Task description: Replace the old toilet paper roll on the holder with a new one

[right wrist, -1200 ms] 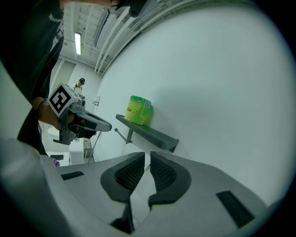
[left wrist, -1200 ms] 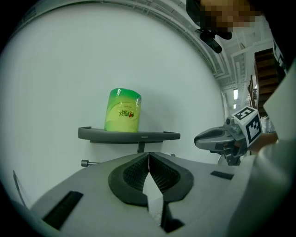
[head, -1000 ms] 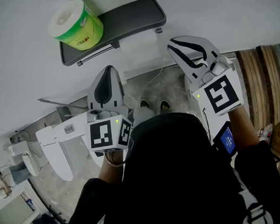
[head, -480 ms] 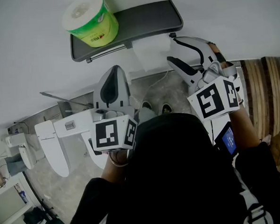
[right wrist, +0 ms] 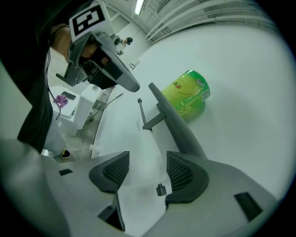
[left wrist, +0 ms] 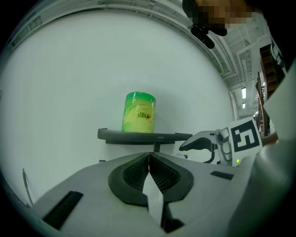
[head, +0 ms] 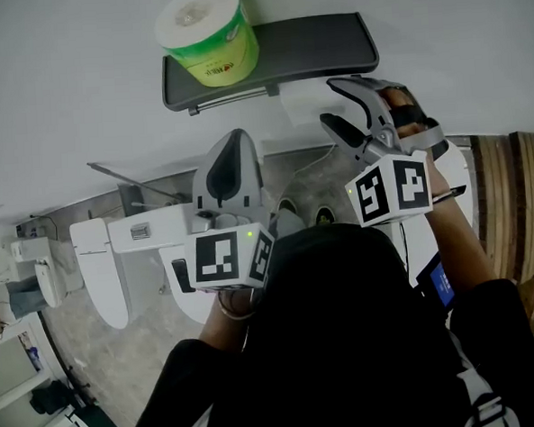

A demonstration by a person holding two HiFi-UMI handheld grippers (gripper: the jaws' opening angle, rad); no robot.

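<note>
The white wall [head: 61, 85] fills most of my view, with the dark grey toilet paper holder shelf [head: 311, 43] fixed to it. My right tool [head: 328, 103] has rolled onto its side since a second ago and come in under the shelf's right end. Its jaws, shut then, are now about halfway apart and opening. They grip nothing yet. My left tool [head: 231, 143] has barely moved, hanging below the shelf's middle, pinched shut and empty. The new roll in its green wrapper [head: 209, 33] stands upright on the shelf's left end, untouched. The old white paper roll [head: 301, 107] hangs under the shelf, just beside the right tool's tips and in line with their gap. I judge the old roll's removal is starting.
</note>
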